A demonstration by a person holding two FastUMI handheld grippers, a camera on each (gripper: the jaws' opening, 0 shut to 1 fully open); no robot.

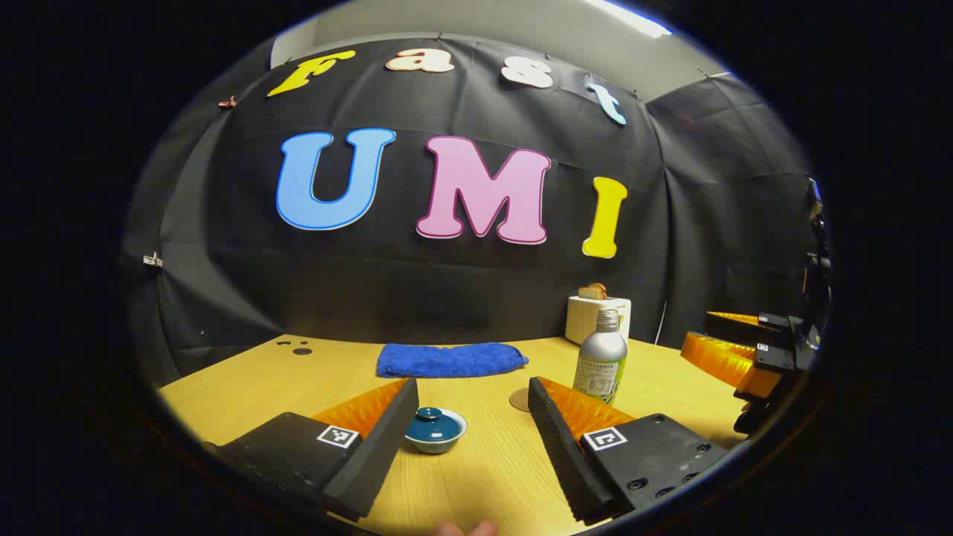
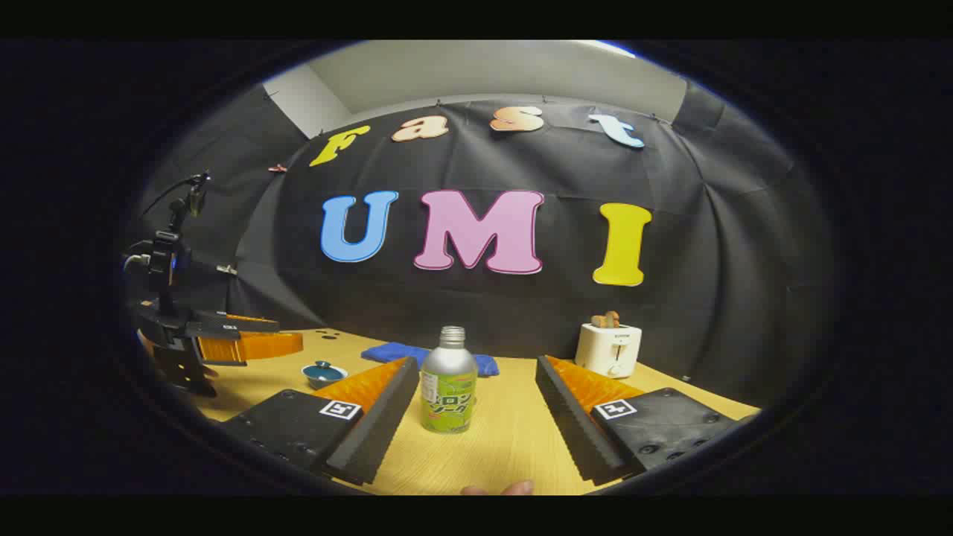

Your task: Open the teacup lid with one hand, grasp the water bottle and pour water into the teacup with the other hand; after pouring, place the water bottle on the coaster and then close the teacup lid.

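A small white teacup (image 1: 436, 431) with a dark teal lid sits on the wooden table (image 1: 491, 461), just ahead of my left gripper (image 1: 470, 398), which is open and empty. A silver water bottle (image 1: 601, 358) with a green label stands to the right, next to a round brown coaster (image 1: 519, 399). In the right gripper view the bottle (image 2: 447, 381) stands upright ahead of my open right gripper (image 2: 476, 376), nearer its left finger and not touching it. The teacup (image 2: 323, 373) lies farther left, beside the other gripper (image 2: 223, 339).
A folded blue towel (image 1: 449, 359) lies at the back of the table. A white toaster (image 1: 597, 316) with bread in it stands at the back right, also seen as the toaster (image 2: 609, 347). Black cloth walls close the booth behind. Fingertips show at the bottom edge.
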